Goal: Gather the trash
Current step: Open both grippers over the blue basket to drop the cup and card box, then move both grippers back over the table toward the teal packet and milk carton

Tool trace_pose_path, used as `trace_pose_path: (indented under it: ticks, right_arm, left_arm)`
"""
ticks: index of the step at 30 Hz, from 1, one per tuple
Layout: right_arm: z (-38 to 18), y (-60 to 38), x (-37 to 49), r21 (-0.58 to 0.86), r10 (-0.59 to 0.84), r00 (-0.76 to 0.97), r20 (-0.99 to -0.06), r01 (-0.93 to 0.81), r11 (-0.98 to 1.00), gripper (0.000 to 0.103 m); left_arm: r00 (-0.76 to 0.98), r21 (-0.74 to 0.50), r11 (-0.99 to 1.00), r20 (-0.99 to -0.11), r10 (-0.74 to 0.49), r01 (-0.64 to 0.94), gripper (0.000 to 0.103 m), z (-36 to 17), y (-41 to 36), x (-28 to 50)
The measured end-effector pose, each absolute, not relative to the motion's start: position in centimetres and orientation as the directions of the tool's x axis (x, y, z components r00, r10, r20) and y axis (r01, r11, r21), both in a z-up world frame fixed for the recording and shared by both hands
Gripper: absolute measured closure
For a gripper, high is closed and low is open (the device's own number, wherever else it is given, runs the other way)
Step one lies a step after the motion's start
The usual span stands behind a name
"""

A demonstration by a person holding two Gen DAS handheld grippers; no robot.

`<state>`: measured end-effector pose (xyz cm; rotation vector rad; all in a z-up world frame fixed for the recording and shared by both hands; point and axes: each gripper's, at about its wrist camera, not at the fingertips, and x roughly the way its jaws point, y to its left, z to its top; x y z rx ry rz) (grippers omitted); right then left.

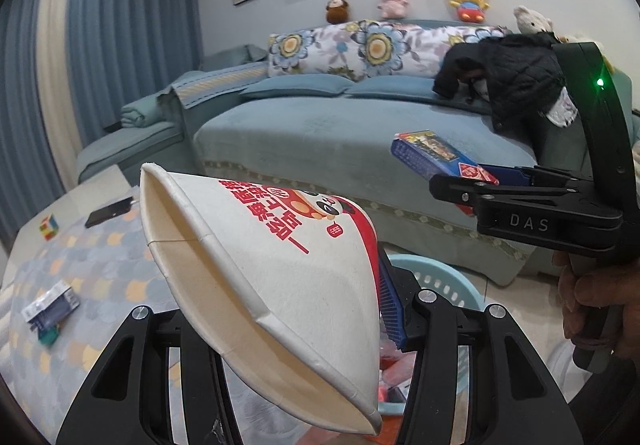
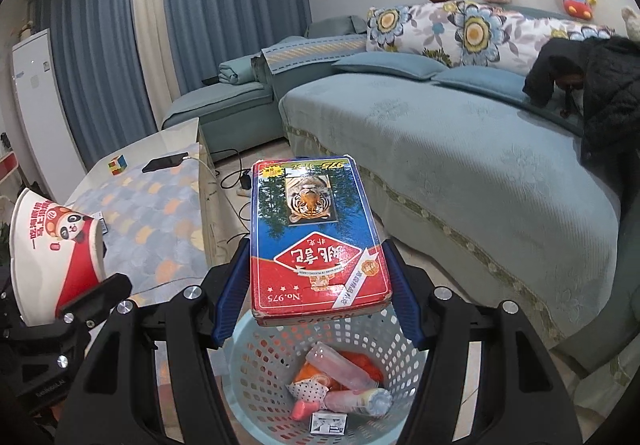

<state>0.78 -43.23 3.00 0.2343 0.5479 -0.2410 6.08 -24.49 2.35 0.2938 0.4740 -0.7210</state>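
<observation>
My left gripper [image 1: 304, 309] is shut on a squashed white and red paper bowl [image 1: 260, 257], held in the air above the table edge; the bowl also shows at the left of the right wrist view [image 2: 52, 245]. My right gripper [image 2: 316, 285] is shut on a red and blue playing-card box [image 2: 316, 237] with a tiger picture, held directly over the light blue trash basket [image 2: 256, 373]. The basket holds several wrappers and a plastic bottle [image 2: 344, 369]. In the left wrist view the right gripper [image 1: 476, 181] and its box [image 1: 432, 153] are at the right.
A low table with a patterned cloth [image 2: 152, 221] stands left of the basket, bearing a phone [image 2: 164, 163], a puzzle cube [image 2: 117, 165] and a small box [image 1: 50, 303]. A blue sofa [image 2: 460, 149] with a black jacket [image 2: 600, 93] lies behind. Cables [image 2: 236, 181] run on the floor.
</observation>
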Motion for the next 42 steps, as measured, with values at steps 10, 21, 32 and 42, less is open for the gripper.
trace_pose_path:
  ticks: [10, 21, 32, 42]
  right_arm:
    - [1.4, -44.3, 1.5, 0.212, -0.090, 0.798, -0.596, 0.265, 0.941, 0.041]
    - [0.6, -44.7, 2.0, 0.237, -0.081, 0.777, -0.624, 0.287, 0.928, 0.036]
    - [2.5, -42.8, 3.4, 0.219, -0.077, 0.794, -0.603, 0.257, 0.941, 0.032]
    - [3.0, -35.5, 10.1, 0.188, 0.007, 0.780, -0.626, 0.143, 0.972, 0.031]
  left_arm:
    - [0.564, 0.073, 0.661, -0.596, -0.572, 0.747, 0.054, -0.1, -27.3, 7.7]
    - [0.523, 0.074, 0.632, -0.638, -0.564, 0.771, 0.029, -1.7, -26.9, 8.7]
    - [0.648, 0.165, 0.750, -0.640, -0.413, 0.641, 0.028, 0.5, -16.1, 14.5]
    - [0.796, 0.277, 0.938, -0.605, 0.001, 0.209, 0.028, 1.3, 3.9, 27.4]
